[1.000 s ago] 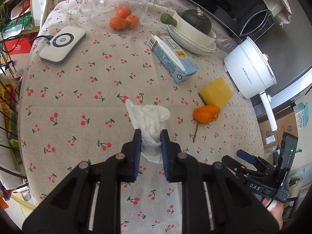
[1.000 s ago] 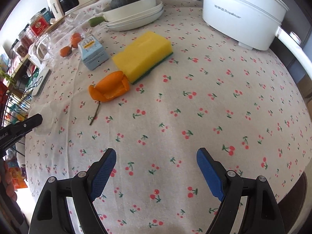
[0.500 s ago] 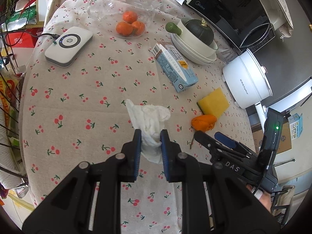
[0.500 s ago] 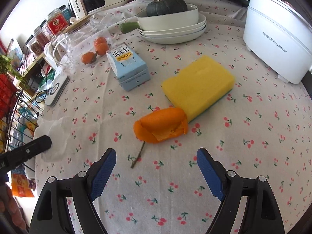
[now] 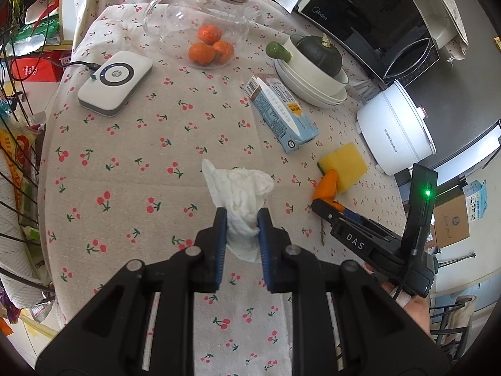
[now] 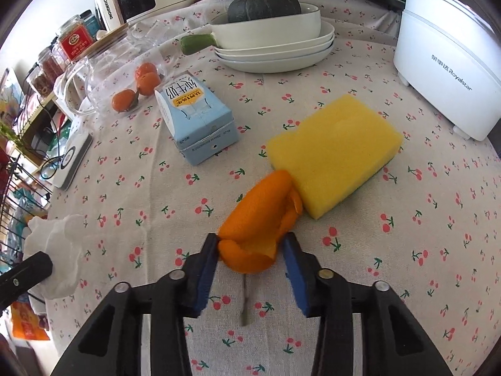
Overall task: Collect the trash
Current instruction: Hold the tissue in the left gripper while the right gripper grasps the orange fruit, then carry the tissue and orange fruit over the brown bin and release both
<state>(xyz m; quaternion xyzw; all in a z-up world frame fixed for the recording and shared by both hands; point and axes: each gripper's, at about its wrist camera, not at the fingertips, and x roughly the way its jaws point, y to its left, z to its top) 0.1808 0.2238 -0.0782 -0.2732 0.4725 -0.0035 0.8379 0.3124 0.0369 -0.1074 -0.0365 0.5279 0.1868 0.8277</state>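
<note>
While our left gripper (image 5: 241, 230) stays clamped on the crumpled tissue (image 5: 242, 194), our right gripper (image 6: 250, 255) straddles the orange peel (image 6: 260, 224), jaws part-open; its long axis runs away toward the sponge (image 6: 335, 156) mid-counter.

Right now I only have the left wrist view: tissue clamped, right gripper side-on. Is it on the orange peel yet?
Observer: Not clamped. The right gripper straddles the orange peel. One finger touches it, and there is a gap at the other.
Operator: Anything else between the fingers?
Observer: A thin twig runs from under the peel back between them, flat on the tablecloth.
Operator: Sponge in the way?
Observer: The peel's far end touches the near corner of the sponge. Both fingers are short of it.
</note>
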